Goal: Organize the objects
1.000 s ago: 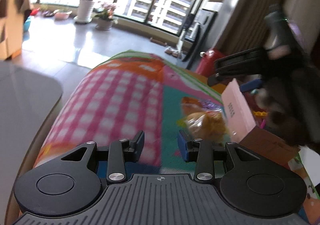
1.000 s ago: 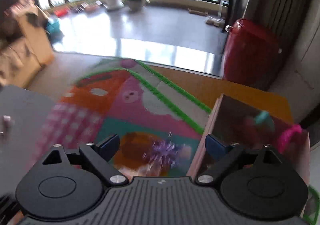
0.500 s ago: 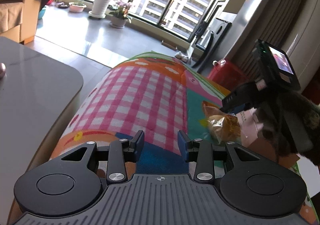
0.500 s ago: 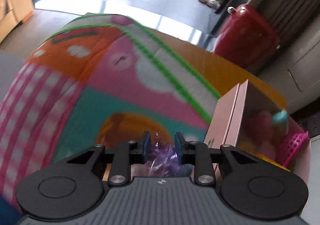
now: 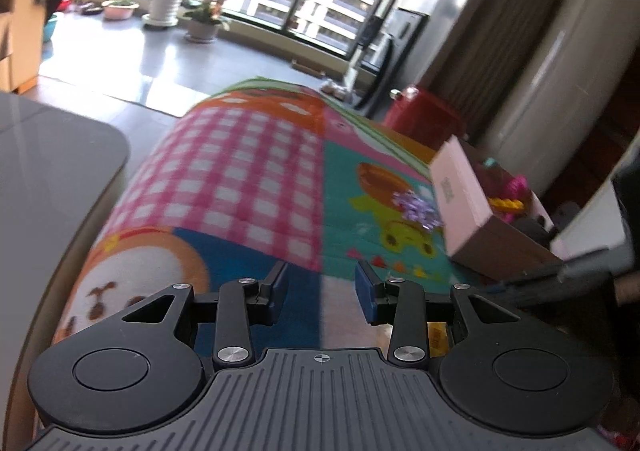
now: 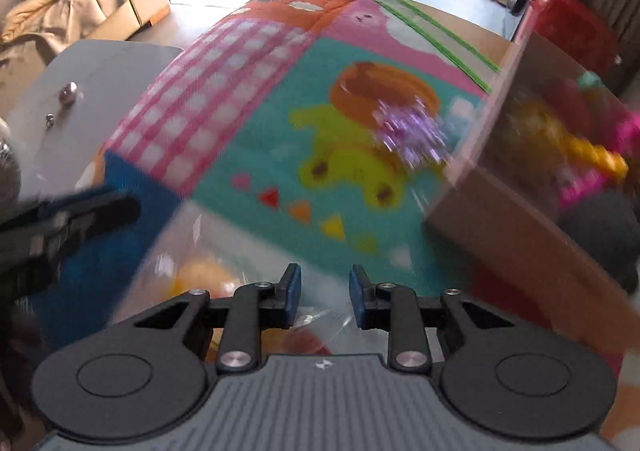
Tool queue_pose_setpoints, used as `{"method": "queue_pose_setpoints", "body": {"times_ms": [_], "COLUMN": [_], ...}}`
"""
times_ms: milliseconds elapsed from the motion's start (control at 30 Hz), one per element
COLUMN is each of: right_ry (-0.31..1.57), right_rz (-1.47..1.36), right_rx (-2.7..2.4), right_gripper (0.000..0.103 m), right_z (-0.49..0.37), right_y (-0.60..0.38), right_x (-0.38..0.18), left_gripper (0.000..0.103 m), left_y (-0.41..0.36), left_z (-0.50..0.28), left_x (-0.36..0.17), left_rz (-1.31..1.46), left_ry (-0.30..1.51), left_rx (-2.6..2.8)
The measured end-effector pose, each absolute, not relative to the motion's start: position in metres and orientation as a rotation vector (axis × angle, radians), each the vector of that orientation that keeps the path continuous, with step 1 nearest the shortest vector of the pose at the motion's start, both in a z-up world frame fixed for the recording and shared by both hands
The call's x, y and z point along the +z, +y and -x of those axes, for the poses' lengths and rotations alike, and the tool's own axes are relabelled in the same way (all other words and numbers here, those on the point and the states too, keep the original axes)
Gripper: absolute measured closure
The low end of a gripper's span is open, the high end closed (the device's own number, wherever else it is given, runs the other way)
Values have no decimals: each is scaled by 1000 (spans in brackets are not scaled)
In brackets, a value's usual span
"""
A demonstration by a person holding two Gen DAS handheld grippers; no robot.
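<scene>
Right gripper (image 6: pixel 320 291) is closed down to a narrow gap, and it looks like it's pinching the crinkly film of a clear plastic bag (image 6: pixel 200 271) with something orange inside. It's blurry, so I can't tell what the orange stuff is. The left gripper (image 5: pixel 322 287) is partly open with nothing between its pads, hovering over the colourful play mat (image 5: pixel 248 171). A purple ribbon bow (image 6: pixel 408 131) lies on the mat just beside the open pink box (image 5: pixel 460 187), which has bright toys in it. There's a red container (image 5: pixel 424 119) behind the box and a grey table (image 5: pixel 48 171) along the mat's left edge.
</scene>
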State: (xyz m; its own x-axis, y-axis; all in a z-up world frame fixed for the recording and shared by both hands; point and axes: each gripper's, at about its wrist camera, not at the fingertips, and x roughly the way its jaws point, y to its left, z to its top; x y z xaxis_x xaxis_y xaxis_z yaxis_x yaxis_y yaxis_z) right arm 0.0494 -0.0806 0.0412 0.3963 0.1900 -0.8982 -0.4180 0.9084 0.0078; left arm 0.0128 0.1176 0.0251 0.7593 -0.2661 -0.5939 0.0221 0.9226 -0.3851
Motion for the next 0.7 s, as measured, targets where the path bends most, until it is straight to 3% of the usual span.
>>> {"method": "queue_pose_setpoints", "body": {"times_ms": [67, 133, 200, 533, 700], "right_ry": [1061, 997, 939, 799, 757], "right_rz": [220, 168, 104, -3, -16], "right_rx": [367, 340, 303, 85, 58], "right_gripper": [64, 32, 22, 18, 13], "right_z": [-36, -23, -11, 17, 24], "right_y": [-102, -129, -155, -229, -244], "right_x": [42, 45, 46, 14, 9], "left_gripper": [63, 63, 63, 63, 64], "left_y": [107, 92, 78, 11, -13], "left_z": [-21, -36, -55, -216, -238], "left_x": [30, 39, 46, 36, 15], "left_rz": [343, 284, 231, 172, -31], "left_ry": [696, 686, 683, 830, 869], "left_rx": [-197, -253, -311, -287, -238]}}
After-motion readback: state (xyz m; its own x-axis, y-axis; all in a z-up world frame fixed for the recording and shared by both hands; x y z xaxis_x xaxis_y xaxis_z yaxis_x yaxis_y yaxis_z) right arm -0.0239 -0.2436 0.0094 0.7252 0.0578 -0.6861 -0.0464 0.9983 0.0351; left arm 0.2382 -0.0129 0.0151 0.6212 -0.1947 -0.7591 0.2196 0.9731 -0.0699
